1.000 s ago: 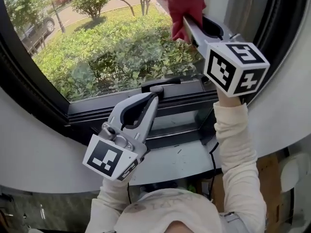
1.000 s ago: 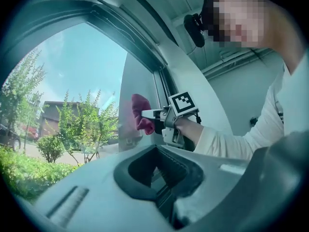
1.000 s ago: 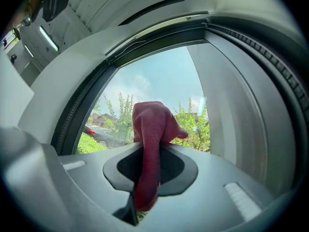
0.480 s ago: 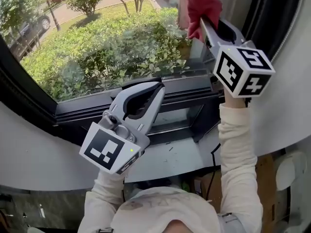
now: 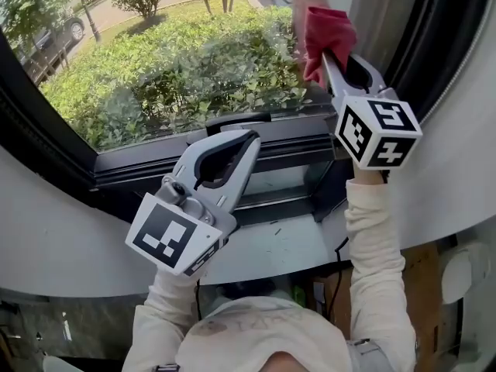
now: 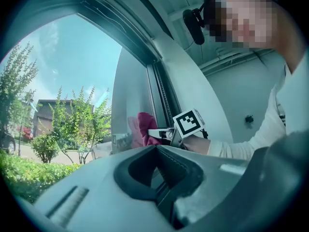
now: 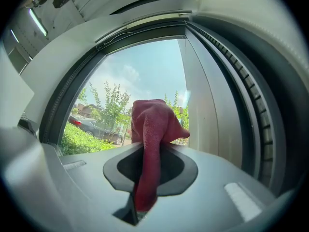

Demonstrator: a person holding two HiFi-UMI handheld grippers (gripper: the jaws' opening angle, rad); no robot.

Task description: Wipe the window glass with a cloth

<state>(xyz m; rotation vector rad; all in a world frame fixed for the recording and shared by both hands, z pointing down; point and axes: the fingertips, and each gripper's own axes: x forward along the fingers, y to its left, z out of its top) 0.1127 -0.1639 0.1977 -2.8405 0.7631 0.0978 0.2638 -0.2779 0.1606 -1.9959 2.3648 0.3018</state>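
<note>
My right gripper (image 5: 324, 59) clamps the red cloth (image 5: 327, 31) by its tail. The soft, light bunch sits just ahead of the jaws, at the window glass (image 5: 178, 60) — limp, so I judge a deep grip best. Left gripper (image 5: 249, 138): jaws together, empty.

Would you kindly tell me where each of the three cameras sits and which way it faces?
Head view: on the person's head, looking steeply down at the glass and sill; shows left claw, right claw, both sleeves.
Left gripper view: on the left claw, looking along its shut jaws across the window; shows the right sleeve.
Right gripper view: on the right claw, facing the glass; jaws clamp the red cloth.
Shared: cloth and right claw appear in head and left gripper views.
</note>
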